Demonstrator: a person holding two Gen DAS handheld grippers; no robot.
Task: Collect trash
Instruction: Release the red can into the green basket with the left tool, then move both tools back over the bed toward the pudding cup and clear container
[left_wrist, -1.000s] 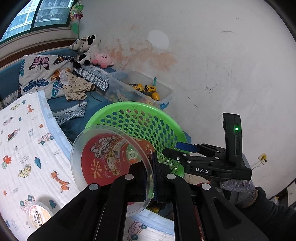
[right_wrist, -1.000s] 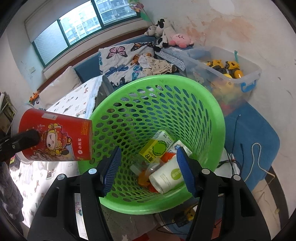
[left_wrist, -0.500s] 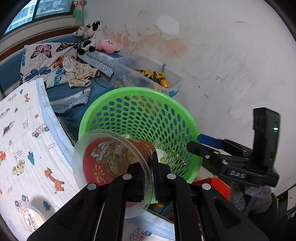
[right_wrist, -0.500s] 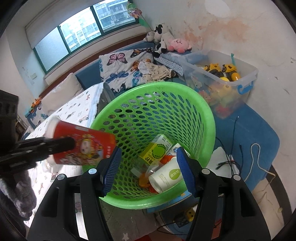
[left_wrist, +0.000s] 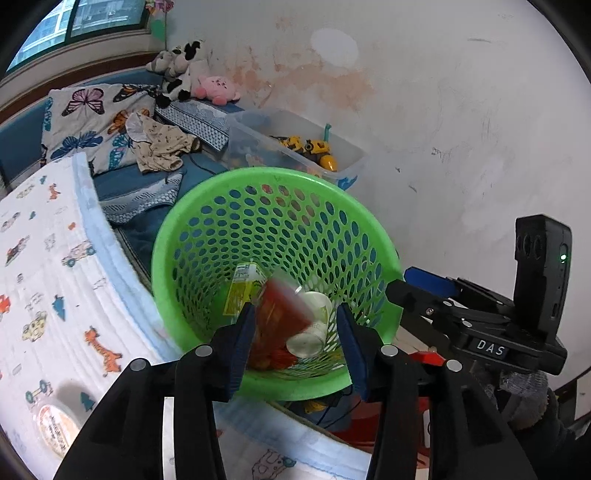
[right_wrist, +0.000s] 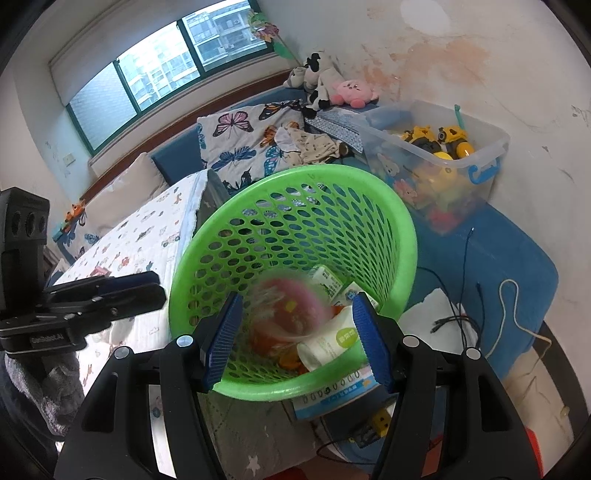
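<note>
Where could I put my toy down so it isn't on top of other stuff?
The white quilt with cartoon cars has bare room between the green basket and the round tub near its edge. The basket bottom is crowded with trash, and the clear toy bin is packed with toys.

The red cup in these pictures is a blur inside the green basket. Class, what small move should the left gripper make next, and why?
Probably draw the left gripper back from the green basket. Its jaws have just been opening and nothing is pressed between them; the red cup is a blur inside the basket, among the trash there. A round lid lies on the printed blanket, possibly the next pickup.
</note>
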